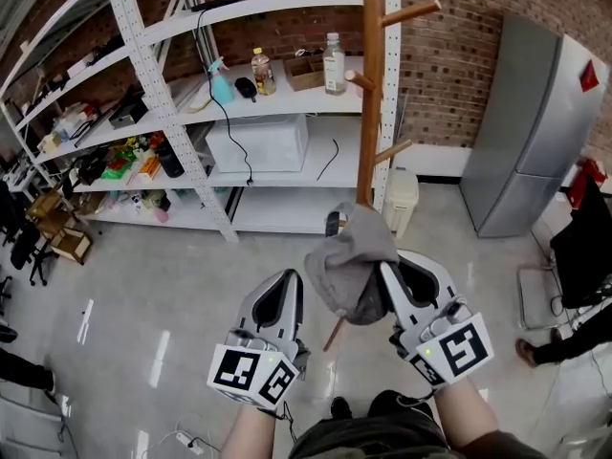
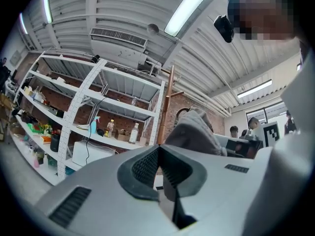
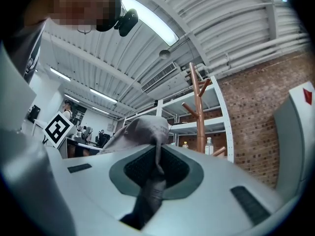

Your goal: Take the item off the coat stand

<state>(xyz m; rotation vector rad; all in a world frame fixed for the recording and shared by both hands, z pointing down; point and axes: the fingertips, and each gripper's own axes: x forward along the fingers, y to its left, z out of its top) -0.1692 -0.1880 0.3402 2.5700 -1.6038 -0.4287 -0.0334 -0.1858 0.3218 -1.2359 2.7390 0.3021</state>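
A grey fabric item, like a cap, hangs in front of the wooden coat stand, low on its pole. My right gripper is shut on the cap's right side. In the right gripper view a fold of the grey fabric is pinched between the pads and the rest bulges above. A wooden peg shows just under the cap; whether the cap touches it I cannot tell. My left gripper sits just left of the cap, jaws together and empty. The left gripper view has the cap to the right of the jaws.
White metal shelving with bottles, a spray bottle and a white box stands behind the stand. A grey refrigerator is at the right, a white bin by the stand's foot. A person's leg shows at the right edge.
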